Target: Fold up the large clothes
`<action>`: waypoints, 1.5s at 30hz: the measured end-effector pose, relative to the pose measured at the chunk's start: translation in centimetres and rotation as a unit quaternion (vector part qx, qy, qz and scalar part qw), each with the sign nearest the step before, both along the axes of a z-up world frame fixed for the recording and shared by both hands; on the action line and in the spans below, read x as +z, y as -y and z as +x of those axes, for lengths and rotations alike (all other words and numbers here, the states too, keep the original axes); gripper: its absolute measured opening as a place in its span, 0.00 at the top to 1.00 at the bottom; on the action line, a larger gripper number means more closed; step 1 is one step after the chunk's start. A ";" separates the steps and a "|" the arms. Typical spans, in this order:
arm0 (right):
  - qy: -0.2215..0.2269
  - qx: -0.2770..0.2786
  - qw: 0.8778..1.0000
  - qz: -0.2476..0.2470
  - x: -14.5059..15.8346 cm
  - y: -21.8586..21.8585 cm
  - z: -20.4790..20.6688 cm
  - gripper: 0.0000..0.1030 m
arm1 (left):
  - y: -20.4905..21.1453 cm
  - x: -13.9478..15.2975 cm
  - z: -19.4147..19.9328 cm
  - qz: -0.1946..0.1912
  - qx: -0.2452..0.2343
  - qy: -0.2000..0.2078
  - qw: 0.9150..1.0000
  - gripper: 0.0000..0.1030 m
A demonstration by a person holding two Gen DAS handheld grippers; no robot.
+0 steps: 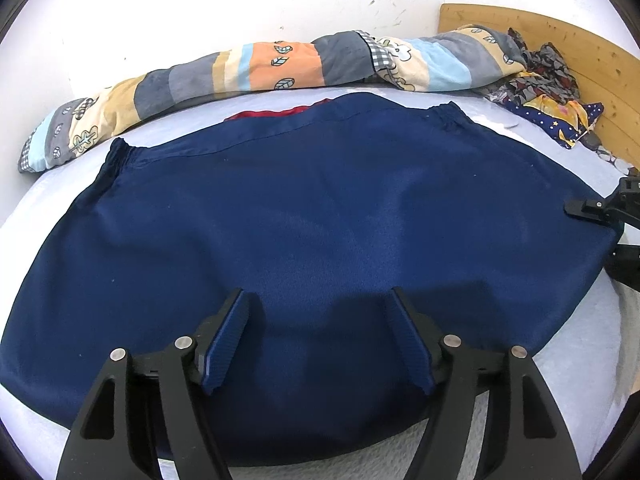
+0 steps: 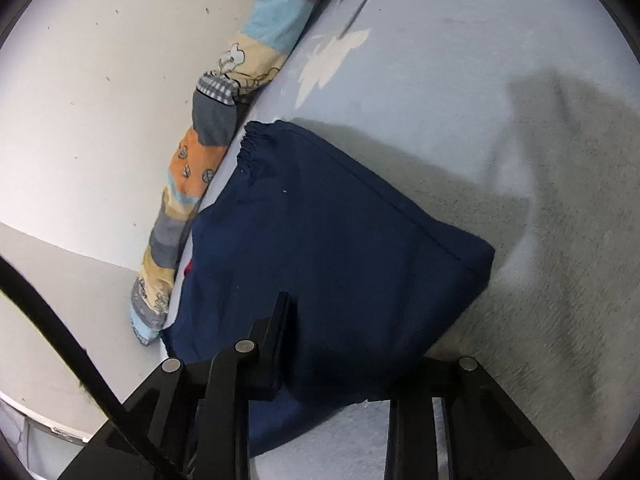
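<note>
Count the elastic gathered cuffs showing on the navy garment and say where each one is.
2. On the navy garment, one gathered cuff sits at its far left corner and the other gathered cuff at its far right corner, beside the striped blanket. Others may be folded underneath.

My left cam sits low and close over the navy garment (image 1: 312,216), facing the wall (image 1: 240,8) across the bed. Right cam looks along it from the side. Both share garment + striped quilt (image 1: 248,68).

Navy garment (image 1: 320,208) — striped, leaf-printed blanket (image 1: 256,68)
</note>
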State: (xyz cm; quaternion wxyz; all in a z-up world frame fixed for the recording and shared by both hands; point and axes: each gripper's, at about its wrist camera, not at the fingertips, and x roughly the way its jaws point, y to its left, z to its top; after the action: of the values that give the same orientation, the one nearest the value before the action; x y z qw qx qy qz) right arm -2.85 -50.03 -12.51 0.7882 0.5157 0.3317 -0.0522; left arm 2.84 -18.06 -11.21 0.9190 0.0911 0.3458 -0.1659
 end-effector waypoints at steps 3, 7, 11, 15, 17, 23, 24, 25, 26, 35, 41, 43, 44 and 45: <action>0.002 -0.002 1.000 0.017 -0.5 0.1 -0.1 0.72 | 0.1 0.0 0.0 0.002 0.003 0.001 1.000 0.29; 0.008 0.004 0.999 0.045 -1.5 0.4 0.3 0.71 | 0.0 0.0 0.0 0.002 0.003 0.001 1.000 0.29; 0.004 0.013 0.999 0.045 -1.5 0.3 0.7 0.70 | 0.0 0.0 0.0 0.002 0.002 0.001 1.000 0.29; 0.028 0.021 0.999 0.023 0.4 -0.4 0.9 0.87 | 0.0 0.0 0.0 0.004 0.004 0.001 1.000 0.29; 0.046 0.022 0.999 0.007 1.9 -1.0 0.8 0.87 | 0.1 0.0 0.0 0.007 0.006 0.002 1.000 0.29; 0.096 0.041 0.994 -0.007 7.3 -3.8 1.6 0.87 | -0.9 1.2 0.5 -0.030 0.014 -0.027 0.999 0.29; 0.102 0.047 0.994 -0.008 8.2 -4.4 1.9 0.87 | -1.5 1.8 0.7 -0.043 0.017 -0.035 0.998 0.29; 0.102 0.050 0.993 -0.014 9.2 -5.0 2.3 0.87 | -2.2 2.7 0.7 -0.051 0.026 -0.034 0.998 0.29; 0.102 0.054 0.993 -0.017 9.8 -5.5 2.6 0.87 | -3.1 3.8 0.7 -0.058 0.038 -0.025 0.997 0.29; 0.083 0.136 0.977 -0.141 16.0 -18.6 8.4 0.87 | -17.1 15.1 0.6 -0.020 0.181 0.078 0.980 0.24; 0.082 0.230 0.943 -0.227 14.3 -33.3 12.3 0.87 | -25.0 8.8 3.7 -0.037 0.221 -0.045 0.973 0.24; 0.085 0.258 0.930 -0.248 12.9 -37.3 13.0 0.87 | -27.0 7.1 4.6 -0.020 0.256 -0.087 0.963 0.37; 0.081 0.278 0.923 -0.252 11.6 -39.7 13.4 0.88 | -28.9 7.2 4.6 -0.035 0.290 -0.093 0.952 0.37; 0.075 0.289 0.918 -0.259 10.5 -41.1 13.6 0.88 | -30.6 7.8 4.2 -0.060 0.315 -0.087 0.943 0.37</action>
State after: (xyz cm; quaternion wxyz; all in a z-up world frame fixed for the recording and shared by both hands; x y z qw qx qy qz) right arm 10.77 -8.92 -1.97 0.8978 0.1772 0.3808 0.1326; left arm 7.01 12.50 -3.41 0.8943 -0.0929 0.4250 0.1044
